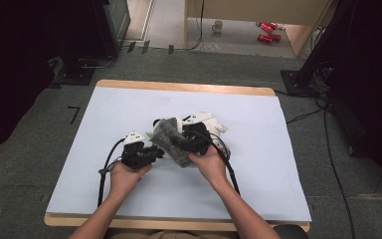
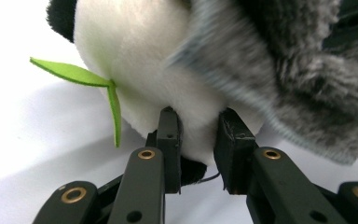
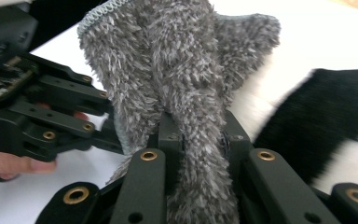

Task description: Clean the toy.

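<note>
Here, w/ the plush panda (image 1: pixel 206 122) at table (image 1: pixel 129 107) centre as ref.: left gripper (image 1: pixel 155 153), just left of panda, is clamped on a fold of its white plush (image 2: pixel 196 140); a green felt leaf (image 2: pixel 81 77) sticks out beside the jaws. Grey fuzzy cloth (image 1: pixel 171 139) drapes over panda's left side, betw. the two grippers. Right gripper (image 1: pixel 179 142), directly in front of panda, is clenched on a bunch of that cloth (image 3: pixel 200 154). Panda's black patch (image 3: pixel 321 112) lies just beyond.

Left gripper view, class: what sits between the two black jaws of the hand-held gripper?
A fold of the plush panda's white fur is pinched between the jaws of the left hand-held gripper, seen in the left gripper view.
</note>
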`<act>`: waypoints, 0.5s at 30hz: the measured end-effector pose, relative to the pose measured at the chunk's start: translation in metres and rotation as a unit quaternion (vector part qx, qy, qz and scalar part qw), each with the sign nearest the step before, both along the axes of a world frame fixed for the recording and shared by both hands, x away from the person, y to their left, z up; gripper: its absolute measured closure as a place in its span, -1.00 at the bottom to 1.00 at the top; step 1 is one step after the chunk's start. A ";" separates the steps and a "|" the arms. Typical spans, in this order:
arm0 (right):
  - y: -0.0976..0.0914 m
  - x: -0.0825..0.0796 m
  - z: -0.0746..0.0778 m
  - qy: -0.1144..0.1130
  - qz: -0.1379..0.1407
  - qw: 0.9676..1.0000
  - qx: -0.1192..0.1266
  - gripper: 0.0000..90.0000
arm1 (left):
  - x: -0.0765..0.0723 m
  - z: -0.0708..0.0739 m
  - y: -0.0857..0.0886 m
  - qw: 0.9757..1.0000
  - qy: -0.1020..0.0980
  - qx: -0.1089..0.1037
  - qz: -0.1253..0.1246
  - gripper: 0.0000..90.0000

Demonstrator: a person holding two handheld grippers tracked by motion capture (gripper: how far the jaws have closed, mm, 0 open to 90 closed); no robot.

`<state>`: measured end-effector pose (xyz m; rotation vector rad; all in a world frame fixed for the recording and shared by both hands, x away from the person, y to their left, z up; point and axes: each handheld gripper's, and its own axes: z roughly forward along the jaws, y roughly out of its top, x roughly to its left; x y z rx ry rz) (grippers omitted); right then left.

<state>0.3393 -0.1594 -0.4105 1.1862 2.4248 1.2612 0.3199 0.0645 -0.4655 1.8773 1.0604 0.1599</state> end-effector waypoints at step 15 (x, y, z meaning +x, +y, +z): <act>-0.062 0.000 0.011 -0.003 -0.083 0.996 0.017 0.69 | 0.020 0.003 0.006 1.000 0.015 -0.019 -0.016 0.67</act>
